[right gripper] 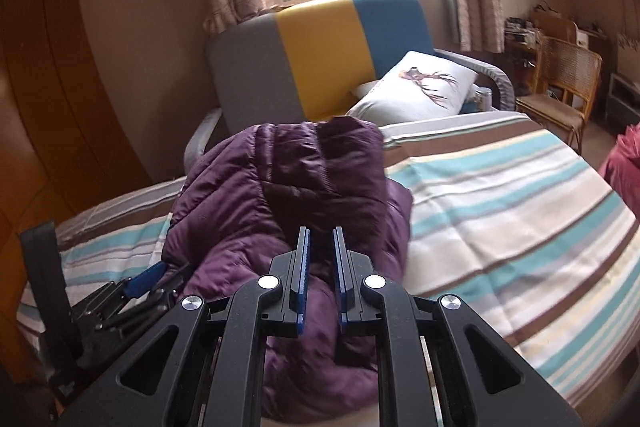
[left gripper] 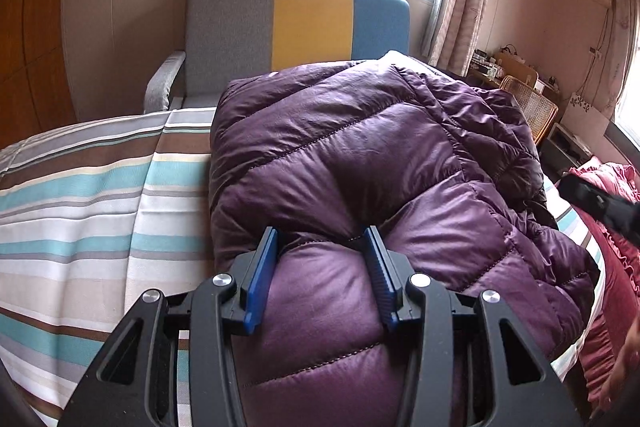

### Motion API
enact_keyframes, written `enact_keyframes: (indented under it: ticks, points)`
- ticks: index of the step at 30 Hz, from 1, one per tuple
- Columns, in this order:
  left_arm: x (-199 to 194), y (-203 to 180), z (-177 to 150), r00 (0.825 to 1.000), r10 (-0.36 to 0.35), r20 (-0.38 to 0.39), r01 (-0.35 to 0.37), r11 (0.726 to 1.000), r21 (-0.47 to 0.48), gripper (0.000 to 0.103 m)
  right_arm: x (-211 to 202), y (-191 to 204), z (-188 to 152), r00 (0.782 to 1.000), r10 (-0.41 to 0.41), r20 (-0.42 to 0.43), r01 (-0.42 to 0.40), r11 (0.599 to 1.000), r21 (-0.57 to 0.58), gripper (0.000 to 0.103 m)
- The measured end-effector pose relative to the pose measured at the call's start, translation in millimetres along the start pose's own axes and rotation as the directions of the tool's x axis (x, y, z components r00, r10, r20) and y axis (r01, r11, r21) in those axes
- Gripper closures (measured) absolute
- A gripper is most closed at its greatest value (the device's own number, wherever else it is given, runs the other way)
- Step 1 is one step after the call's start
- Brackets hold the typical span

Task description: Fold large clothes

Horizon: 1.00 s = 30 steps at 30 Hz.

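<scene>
Left wrist view. Item: purple quilted down jacket (left gripper: 360,163), bundled on a striped bedsheet (left gripper: 88,211). Left gripper (left gripper: 322,247): blue pads (left gripper: 260,279) clenched on a puffed fold of the jacket, which bulges between them and back toward the camera. The rest of the jacket lies ahead of the fingertips and to their right. Striped sheet lies to the left of the fingers. Armchair (left gripper: 280,27) in grey, yellow and blue panels stands beyond the jacket, under a window. Red ruffled fabric (left gripper: 608,267) sits far right of the fingers.

Right wrist view. Right gripper (right gripper: 320,239): fingers nearly together, a thin fold of the same jacket (right gripper: 288,179) pinched between them; the frame is somewhat blurred here. Jacket bulk rises ahead of and below the fingertips. Left gripper (right gripper: 156,277) sits low to the left, against the jacket's edge. White printed pillow (right gripper: 416,87) rests on the armchair, ahead and to the right. Wicker chair (right gripper: 564,87) stands far right.
</scene>
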<state>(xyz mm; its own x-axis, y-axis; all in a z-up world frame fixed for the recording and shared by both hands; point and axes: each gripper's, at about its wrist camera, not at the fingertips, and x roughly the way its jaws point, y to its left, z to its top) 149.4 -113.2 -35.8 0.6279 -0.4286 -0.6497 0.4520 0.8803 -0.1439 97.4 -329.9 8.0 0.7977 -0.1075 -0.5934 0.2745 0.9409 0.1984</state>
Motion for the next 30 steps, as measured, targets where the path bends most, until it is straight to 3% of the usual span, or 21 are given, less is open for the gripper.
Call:
enact_keyframes:
  ticks: [3,6,11,18,23,25,30]
  points:
    - [4,3,2,1.0,0.006,-0.008,-0.006,1.0,0.006,0.06,26,6,6,0.997,-0.054,-0.059,0.052,0.998,-0.034,0.091]
    - [5,1,3,1.0,0.006,-0.018,-0.006,1.0,0.014,0.06,62,-16,-8,0.978,-0.142,-0.151,0.14,0.99,-0.023,0.091]
    - [10,-12,-3,1.0,-0.003,-0.007,0.004,0.996,0.091,0.058,94,-45,-44,0.977,-0.128,-0.172,0.138,0.989,0.051,0.094]
    - [2,5,8,0.998,-0.058,-0.035,0.058,0.998,-0.007,0.053,83,-49,-38,0.976,-0.106,-0.19,0.118,0.992,0.053,0.094]
    - [-5,19,27,0.999,-0.039,-0.03,0.037,0.998,-0.048,0.049,40,-55,-8,0.992,-0.04,-0.122,0.056,0.99,0.127,0.094]
    - [-9,24,38,1.0,-0.02,-0.018,0.019,0.997,-0.073,0.043,25,-52,2,0.995,-0.041,-0.091,0.053,0.991,0.125,0.094]
    - [-5,22,58,0.999,0.021,-0.039,-0.024,0.996,-0.081,0.042,17,-35,29,0.997,-0.036,-0.072,0.043,0.995,0.088,0.094]
